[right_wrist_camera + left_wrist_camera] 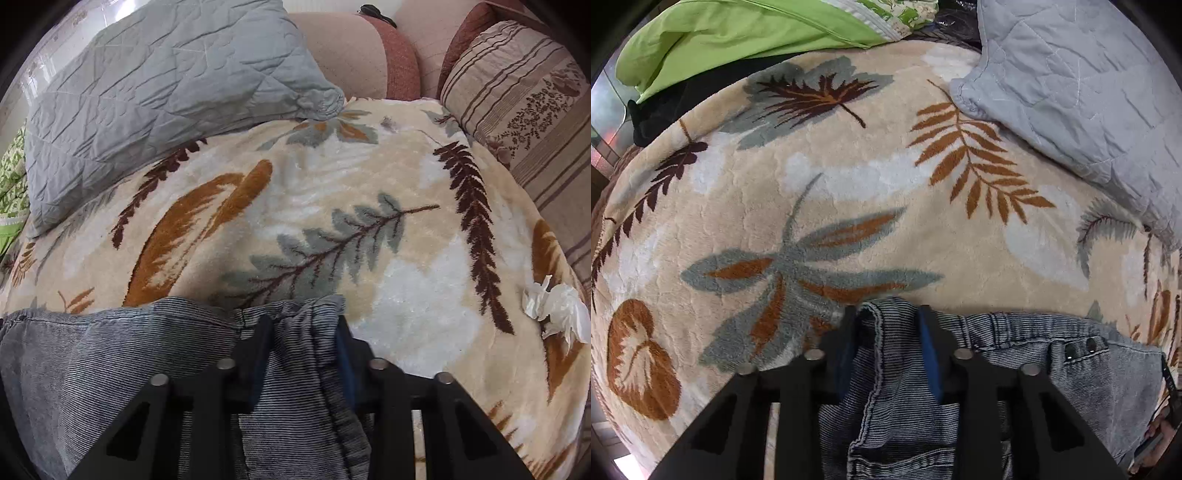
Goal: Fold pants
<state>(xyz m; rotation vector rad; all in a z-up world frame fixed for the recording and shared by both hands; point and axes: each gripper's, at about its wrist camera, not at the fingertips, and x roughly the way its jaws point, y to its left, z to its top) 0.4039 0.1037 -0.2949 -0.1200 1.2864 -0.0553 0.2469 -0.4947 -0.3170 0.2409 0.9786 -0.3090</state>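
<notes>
On the bed, left wrist view: the left claw (888, 314) was clamped narrow on a bunched corner of the grey-blue striped denim pants (1034, 354), near the waistband with its two dark buttons. The pants lay at the near edge of the cream plush blanket with leaf pattern (849, 184); a pale grey quilted pillow (1071, 85) and a lime green cloth (720, 33) sat well beyond.

Right wrist view: the right claw (301, 317) was pinched narrow on a gathered fold of the same pants (92, 354). A crumpled white tissue (554, 306) lay apart to the right.

Judgement: both grips secured, no fold visibly made; folding all remained.
</notes>
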